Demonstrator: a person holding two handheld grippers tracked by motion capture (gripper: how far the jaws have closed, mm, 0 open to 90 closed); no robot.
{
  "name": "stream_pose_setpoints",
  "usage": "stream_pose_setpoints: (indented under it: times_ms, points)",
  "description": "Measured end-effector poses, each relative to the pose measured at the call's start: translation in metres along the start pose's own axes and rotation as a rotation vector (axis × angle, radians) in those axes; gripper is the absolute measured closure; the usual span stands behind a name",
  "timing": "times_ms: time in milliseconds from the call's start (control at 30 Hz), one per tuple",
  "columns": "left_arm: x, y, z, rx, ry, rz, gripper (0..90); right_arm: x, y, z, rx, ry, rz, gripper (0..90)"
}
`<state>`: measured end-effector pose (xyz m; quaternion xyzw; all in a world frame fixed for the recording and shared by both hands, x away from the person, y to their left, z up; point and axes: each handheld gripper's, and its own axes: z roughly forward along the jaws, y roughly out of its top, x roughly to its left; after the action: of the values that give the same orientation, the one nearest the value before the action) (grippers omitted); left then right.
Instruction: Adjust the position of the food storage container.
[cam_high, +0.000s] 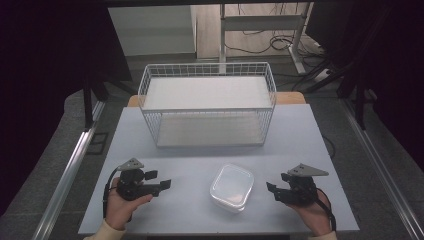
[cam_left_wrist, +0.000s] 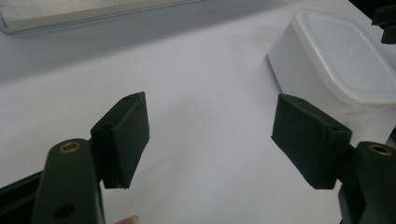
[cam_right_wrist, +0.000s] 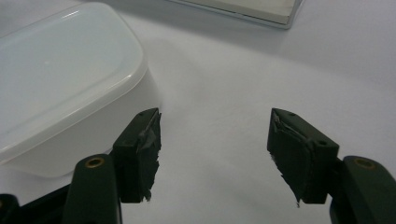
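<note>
One lidded plastic container (cam_high: 231, 187), translucent white, rounded-rectangular, lower centre of the high view on a pale matte table (cam_high: 210, 145); long axis tilted slightly, running from lower right toward upper left of the frame; lid on, upright. Same container at upper right of the left gripper view (cam_left_wrist: 341, 65) and at upper left of the right gripper view (cam_right_wrist: 65, 84), smooth-walled with a raised lid rim.

One white wire basket (cam_high: 207, 102), rectangular, open grid sides, flat white shelf on top and a pale base board, upper centre of the high view, long axis across the frame, well apart from the container.

Two grippers, black, each held in a hand. Left gripper (cam_high: 159, 181), lower left, pointing right toward the container, jaws spread apart with nothing between them (cam_left_wrist: 210, 140). Right gripper (cam_high: 272, 190), lower right, pointing left toward the container, jaws likewise spread and empty (cam_right_wrist: 215, 149); worn, torn tape on its pads (cam_right_wrist: 149, 154). Container between the two grippers, touched by neither.
</note>
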<state>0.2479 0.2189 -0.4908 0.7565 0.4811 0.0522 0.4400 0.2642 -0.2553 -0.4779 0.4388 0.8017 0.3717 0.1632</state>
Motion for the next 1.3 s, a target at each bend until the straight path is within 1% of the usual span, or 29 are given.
stream_pose_setpoints:
  times_ms: [133,167,233,300,367,400,467,600,667,700,733,800,833,867,900,933,967,1000,1033,1067,1100,1133,1200,1300]
  points:
    - [-0.001,0.0,0.002,0.007,-0.002,0.002,26.6,0.001,0.002,-0.001,0.023,0.01,0.001,39.1]
    - [-0.001,0.0,0.002,0.008,-0.001,0.001,26.6,0.003,0.002,-0.001,0.038,0.015,-0.005,39.9]
    - [-0.001,-0.001,0.003,0.009,-0.001,0.001,26.6,0.004,0.003,-0.001,0.045,0.018,-0.01,40.3]
    - [-0.001,-0.001,0.003,0.01,-0.002,0.003,26.6,0.008,0.004,0.001,0.069,0.027,-0.024,41.4]
    - [-0.001,-0.001,0.003,0.011,-0.002,0.004,26.6,0.01,0.004,0.002,0.077,0.034,-0.024,41.7]
    - [-0.001,-0.001,0.003,0.011,-0.003,0.004,26.6,0.013,0.006,0.003,0.095,0.042,-0.03,42.6]
    - [-0.001,-0.001,0.003,0.012,-0.003,0.004,26.6,0.017,0.007,0.004,0.112,0.049,-0.034,44.0]
    - [-0.001,-0.001,0.004,0.017,-0.002,0.003,26.5,0.022,0.008,0.006,0.133,0.061,-0.063,51.7]
    - [-0.001,-0.001,0.004,0.018,0.0,0.004,26.5,0.024,0.009,0.007,0.139,0.069,-0.065,57.8]
    - [-0.002,-0.001,0.004,0.018,-0.001,0.005,26.5,0.024,0.009,0.007,0.139,0.069,-0.065,57.8]
    - [-0.002,-0.001,0.005,0.021,-0.003,0.007,26.5,0.025,0.01,0.008,0.15,0.081,-0.07,66.8]
    - [-0.002,-0.001,0.005,0.023,-0.003,0.008,26.5,0.026,0.01,0.009,0.158,0.087,-0.069,73.7]
    - [-0.002,-0.001,0.005,0.023,-0.003,0.008,26.5,0.026,0.01,0.009,0.158,0.087,-0.069,73.7]
    - [-0.002,-0.001,0.005,0.023,-0.002,0.009,26.5,0.028,0.011,0.01,0.166,0.093,-0.077,79.4]
    - [-0.002,-0.001,0.005,0.024,-0.002,0.01,26.5,0.028,0.011,0.01,0.166,0.093,-0.077,79.4]
    - [-0.002,-0.001,0.005,0.024,-0.002,0.01,26.5,0.029,0.011,0.012,0.174,0.099,-0.089,84.5]
    - [-0.002,-0.001,0.005,0.024,-0.002,0.01,26.5,0.029,0.011,0.012,0.174,0.099,-0.089,84.5]
    - [-0.002,-0.001,0.005,0.024,-0.002,0.01,26.5,0.031,0.012,0.015,0.184,0.105,-0.096,89.1]
    - [-0.002,-0.001,0.005,0.024,-0.002,0.01,26.5,0.031,0.012,0.015,0.184,0.105,-0.096,89.1]
    - [-0.002,-0.001,0.005,0.024,-0.002,0.01,26.5,0.034,0.013,0.018,0.2,0.109,-0.104,90.0]
    - [-0.002,-0.001,0.005,0.023,-0.002,0.01,26.5,0.034,0.013,0.018,0.2,0.109,-0.104,90.0]
    - [-0.002,-0.001,0.006,0.024,-0.001,0.01,26.5,0.036,0.014,0.022,0.211,0.109,-0.114,90.0]
    - [-0.002,-0.001,0.006,0.026,-0.002,0.01,26.5,0.039,0.015,0.026,0.222,0.11,-0.115,90.0]
    - [-0.002,-0.001,0.006,0.026,-0.003,0.011,26.5,0.042,0.017,0.03,0.227,0.112,-0.124,90.0]
